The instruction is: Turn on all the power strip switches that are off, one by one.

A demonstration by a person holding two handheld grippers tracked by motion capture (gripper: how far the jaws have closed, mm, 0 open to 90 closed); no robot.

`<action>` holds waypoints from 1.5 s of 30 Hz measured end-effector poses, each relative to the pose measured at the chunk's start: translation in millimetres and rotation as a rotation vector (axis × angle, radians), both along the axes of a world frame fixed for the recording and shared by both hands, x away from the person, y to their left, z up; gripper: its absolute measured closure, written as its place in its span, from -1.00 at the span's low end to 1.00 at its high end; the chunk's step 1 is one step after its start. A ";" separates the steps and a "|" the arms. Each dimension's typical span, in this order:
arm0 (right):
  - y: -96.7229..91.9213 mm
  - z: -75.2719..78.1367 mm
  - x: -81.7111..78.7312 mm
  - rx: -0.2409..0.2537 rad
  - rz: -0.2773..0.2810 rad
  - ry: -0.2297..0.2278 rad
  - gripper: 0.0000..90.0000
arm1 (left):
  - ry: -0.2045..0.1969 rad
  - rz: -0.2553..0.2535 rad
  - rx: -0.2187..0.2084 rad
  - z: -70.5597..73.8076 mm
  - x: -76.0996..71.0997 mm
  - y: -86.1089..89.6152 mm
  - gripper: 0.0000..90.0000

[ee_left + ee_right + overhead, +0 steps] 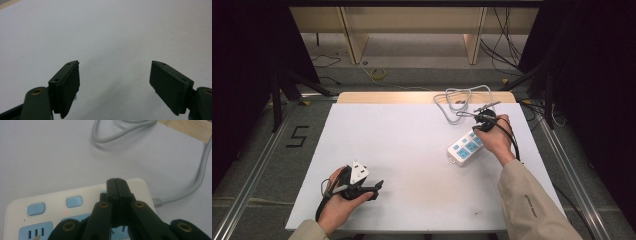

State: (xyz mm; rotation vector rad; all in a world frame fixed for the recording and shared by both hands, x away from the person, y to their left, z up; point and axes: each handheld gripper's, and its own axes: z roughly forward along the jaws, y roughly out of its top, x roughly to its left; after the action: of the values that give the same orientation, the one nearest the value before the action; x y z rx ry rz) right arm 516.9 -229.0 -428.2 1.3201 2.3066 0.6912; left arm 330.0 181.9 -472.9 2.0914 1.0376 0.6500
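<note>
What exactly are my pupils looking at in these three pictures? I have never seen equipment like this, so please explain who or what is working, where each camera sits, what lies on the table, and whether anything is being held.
No robot here: a person holds a two-jaw hand tool in each hand. The wide picture is taken from above the white table. It shows the left gripper low on the left and the right gripper over a white power strip with blue sockets, whose grey cable coils at the far edge. The other two pictures come from cameras riding on the grippers. The left gripper's jaws stand wide apart over bare table, holding nothing. The right gripper's jaws are pressed together above the strip's cable end; they seem to grip nothing.
</note>
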 end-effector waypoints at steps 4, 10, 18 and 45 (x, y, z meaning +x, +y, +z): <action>-0.8 -2.7 2.7 -0.004 -0.005 0.006 1.00 | -0.001 0.001 0.000 0.0 0.2 0.2 -0.46; -1.2 -5.1 5.4 -0.007 -0.008 0.012 1.00 | 0.000 0.001 0.000 -0.2 0.3 0.1 -0.46; 2.3 -6.3 8.0 -0.010 -0.003 0.017 1.00 | 0.001 -0.001 0.002 -0.3 0.3 0.0 -0.46; 7.5 -13.0 11.2 -0.041 0.004 0.042 1.00 | 0.001 -0.007 0.007 -0.4 0.2 -0.4 -0.46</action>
State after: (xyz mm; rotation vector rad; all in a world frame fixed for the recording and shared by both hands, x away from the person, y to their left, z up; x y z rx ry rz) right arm 528.2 -221.5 -441.2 1.3243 2.3441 0.6198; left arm 330.2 181.5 -473.3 2.1012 1.0298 0.6500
